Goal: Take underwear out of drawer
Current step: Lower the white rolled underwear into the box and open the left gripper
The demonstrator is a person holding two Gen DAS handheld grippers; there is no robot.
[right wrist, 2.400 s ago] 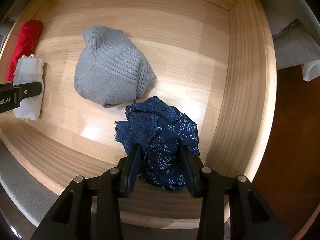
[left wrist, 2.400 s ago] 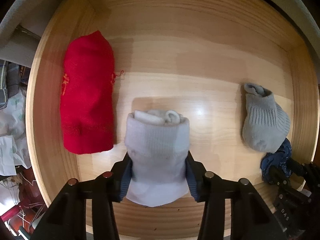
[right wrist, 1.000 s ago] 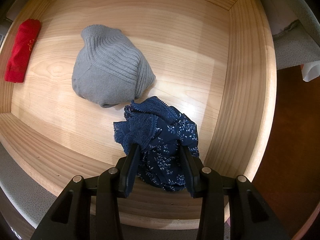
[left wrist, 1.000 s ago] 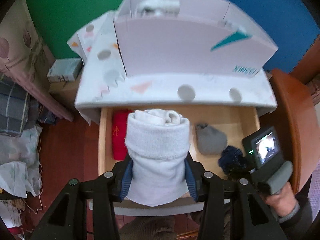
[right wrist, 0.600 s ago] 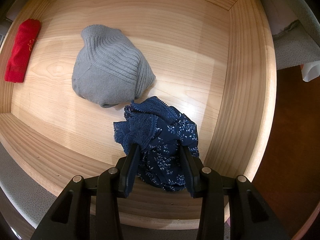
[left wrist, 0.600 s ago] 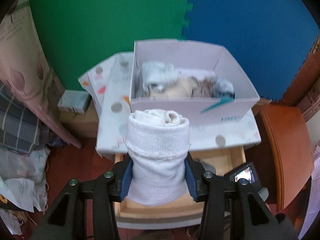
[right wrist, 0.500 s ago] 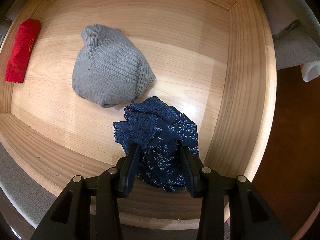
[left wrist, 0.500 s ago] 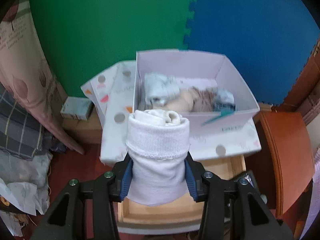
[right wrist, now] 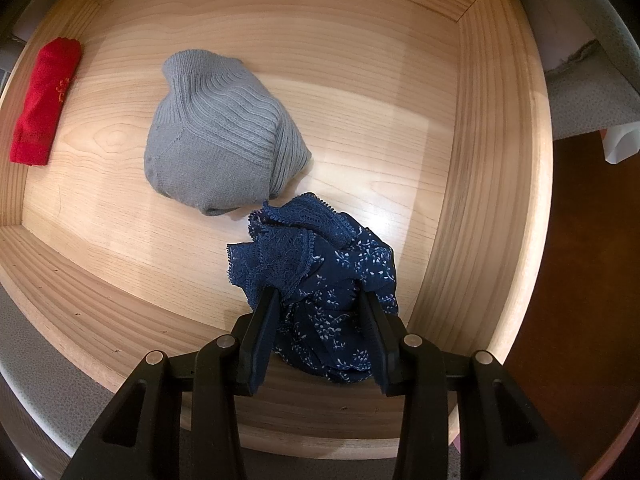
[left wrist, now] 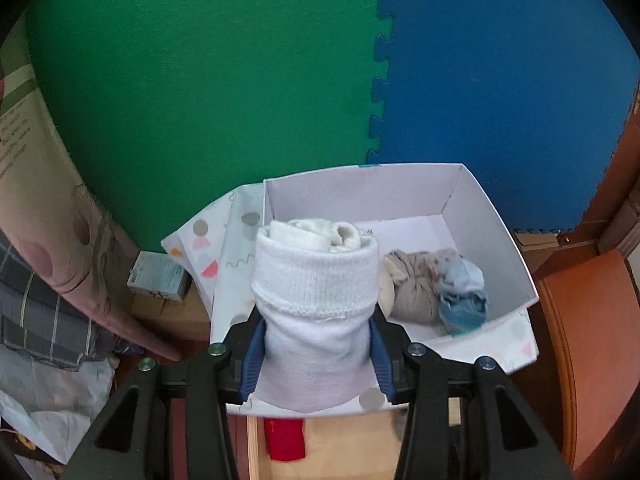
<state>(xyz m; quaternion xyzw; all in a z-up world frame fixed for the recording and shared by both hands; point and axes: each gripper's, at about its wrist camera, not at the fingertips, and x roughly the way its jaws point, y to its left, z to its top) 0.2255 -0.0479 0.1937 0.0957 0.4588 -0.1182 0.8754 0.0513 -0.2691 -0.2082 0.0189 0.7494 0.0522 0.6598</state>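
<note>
Navy underwear (right wrist: 320, 280) sits clamped between right gripper (right wrist: 316, 328) jaws — in drawer (right wrist: 492, 160).

Within the pale wooden drawer (right wrist: 492, 168), the ribbed grey knitted bundle (right wrist: 224, 136) lies mid-floor, the rolled red cloth (right wrist: 42, 100) far to its left by the drawer's side wall, and the crumpled navy lace-trimmed underwear (right wrist: 320, 292) just before it, toward the drawer's front right corner.

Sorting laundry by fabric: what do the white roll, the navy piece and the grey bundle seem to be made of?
White roll: looks like soft matte knit, perhaps cotton; a ribbed cuff shows. Navy piece: thin woven-looking cloth with small white print and openwork lace trim. Grey bundle: chunkier ribbed knit, matte; the fibre cannot be told.
</note>
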